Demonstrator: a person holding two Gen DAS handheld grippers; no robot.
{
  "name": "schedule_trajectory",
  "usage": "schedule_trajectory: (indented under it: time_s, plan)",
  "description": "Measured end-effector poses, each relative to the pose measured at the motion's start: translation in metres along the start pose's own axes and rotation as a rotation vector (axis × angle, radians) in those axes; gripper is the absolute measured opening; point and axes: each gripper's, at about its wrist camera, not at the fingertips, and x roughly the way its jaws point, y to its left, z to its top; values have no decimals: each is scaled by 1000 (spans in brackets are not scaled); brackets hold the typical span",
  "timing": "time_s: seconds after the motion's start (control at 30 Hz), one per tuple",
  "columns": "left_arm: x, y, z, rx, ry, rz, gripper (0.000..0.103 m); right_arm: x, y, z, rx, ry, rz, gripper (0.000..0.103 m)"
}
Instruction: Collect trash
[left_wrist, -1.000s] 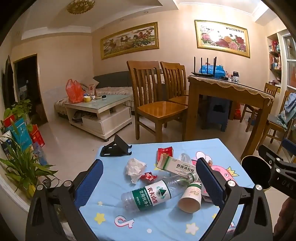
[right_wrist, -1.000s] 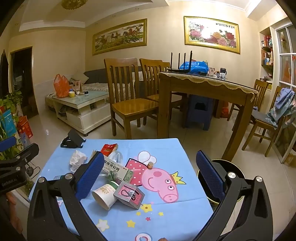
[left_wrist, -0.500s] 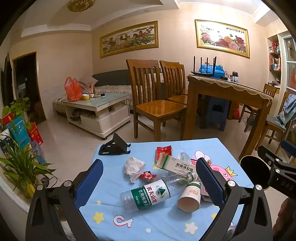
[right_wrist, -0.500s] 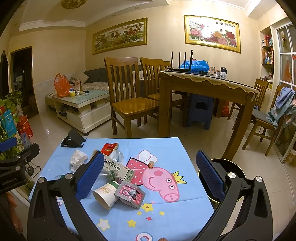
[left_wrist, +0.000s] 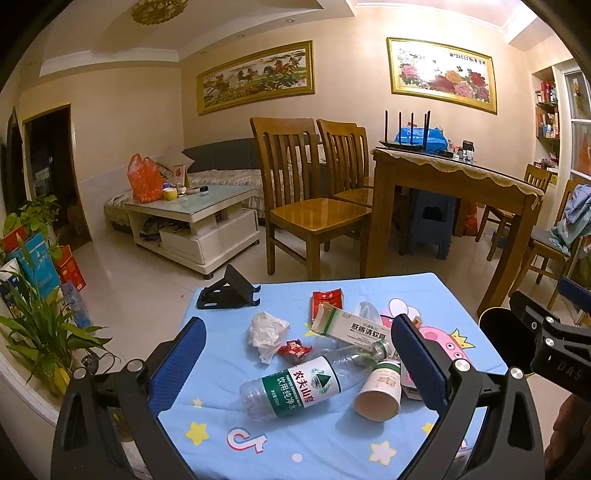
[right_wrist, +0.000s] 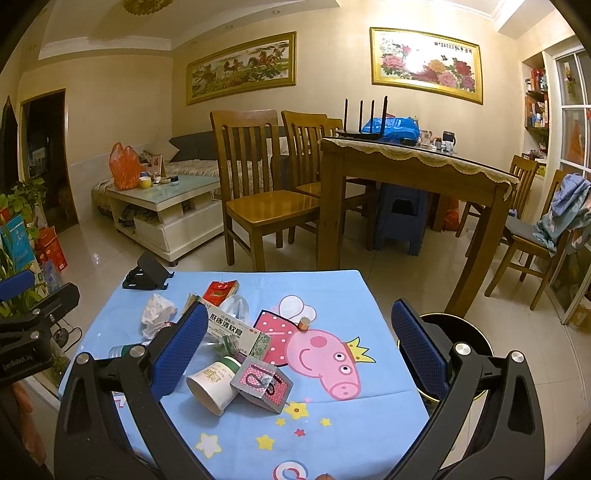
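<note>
A small worktop (left_wrist: 229, 417) covered by a blue cartoon-print cloth is seen in both wrist views, with the trash gathered on its left half. A clear plastic bottle (left_wrist: 303, 384) with a green and white label lies on its side there, its neck end against a long white medicine box (left_wrist: 351, 326). A paper cup (left_wrist: 378, 391) lies tipped over just beside the bottle, its open mouth facing the camera, and in the right wrist view a small pink patterned carton (right_wrist: 262, 384) is seen resting against it. A crumpled white tissue (left_wrist: 266, 330) and a red candy wrapper (left_wrist: 293, 349) lie close together behind the bottle, and a flattened red packet (left_wrist: 327, 299) lies farther back. A small copper-coloured cap (right_wrist: 304, 324) stands apart on the pig print.

A black phone stand (left_wrist: 229, 290) sits at the far left corner of the worktop. A round black bin (right_wrist: 448, 334) stands on the floor just beside the right edge, partly hidden by a gripper finger.

The left hand-held gripper (left_wrist: 295, 356) is held spread wide above the near edge, empty, with bottle and cup framed between its blue pads. The right hand-held gripper (right_wrist: 295, 343) is likewise spread and empty, over the pig print. Wooden chairs (left_wrist: 306, 206) and a dining table (left_wrist: 454, 177) stand beyond.
</note>
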Motion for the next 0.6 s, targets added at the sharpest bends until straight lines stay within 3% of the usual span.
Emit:
schedule_trajectory:
  time_s: [0.6]
  plan:
    - [1, 8, -2, -19, -8, -2, 97, 3, 3, -4, -2, 4, -1, 98]
